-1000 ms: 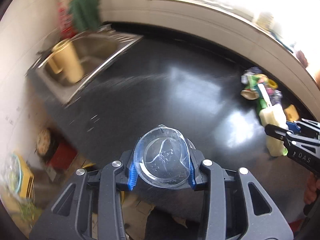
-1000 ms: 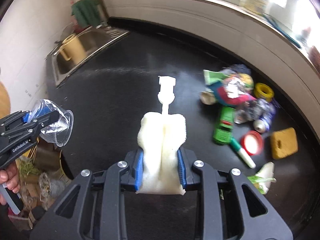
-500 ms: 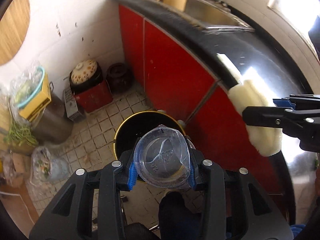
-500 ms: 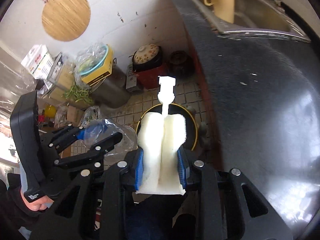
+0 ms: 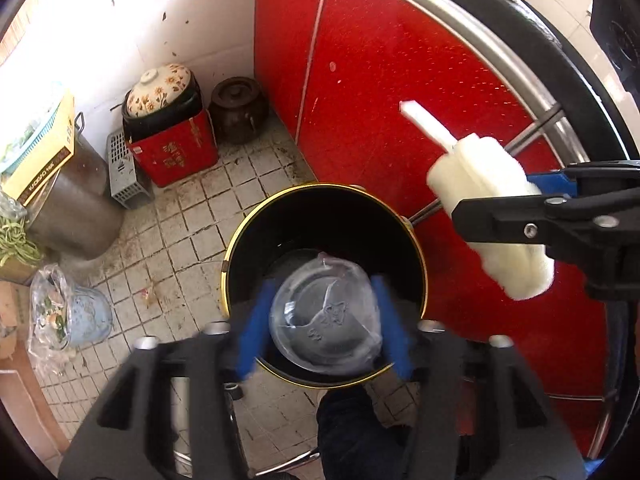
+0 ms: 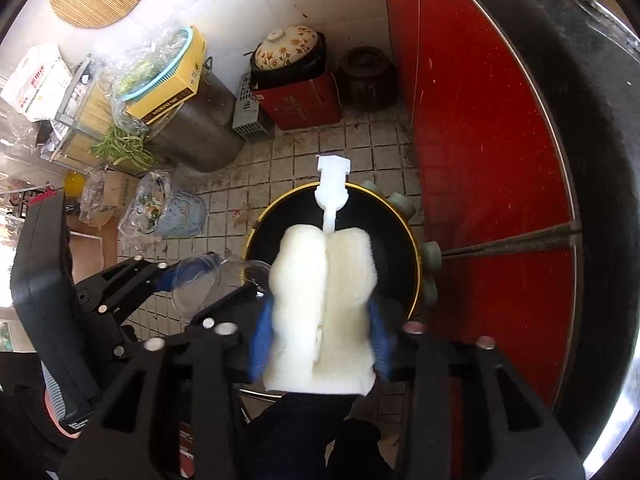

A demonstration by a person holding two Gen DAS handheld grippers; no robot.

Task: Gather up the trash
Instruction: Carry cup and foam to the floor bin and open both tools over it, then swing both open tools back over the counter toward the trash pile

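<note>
A black trash bin with a gold rim [image 5: 244, 232] [image 6: 414, 248] stands on the tiled floor beside the red cabinet. My left gripper [image 5: 324, 324] holds a clear plastic cup [image 5: 324, 316] right over the bin's mouth; its blue pads are blurred and look slightly spread at the cup's sides. The cup also shows in the right wrist view [image 6: 200, 280]. My right gripper [image 6: 320, 332] is around a white sponge brush with a plastic handle [image 6: 324, 300] above the bin; it also shows in the left wrist view [image 5: 488, 208]. Its pads are blurred too.
Red cabinet doors [image 5: 400, 80] are on the right under the black counter edge [image 6: 580, 120]. A clay pot on a red box [image 5: 168, 128], a brown jar [image 5: 238, 108], a metal drum [image 5: 72, 208] and a bagged blue container [image 5: 68, 316] crowd the floor at left.
Both grippers swung off the counter and down over the floor bin. The cup and the sponge brush now hang closer above its mouth, and both pairs of pads look blurred and slightly wider.
</note>
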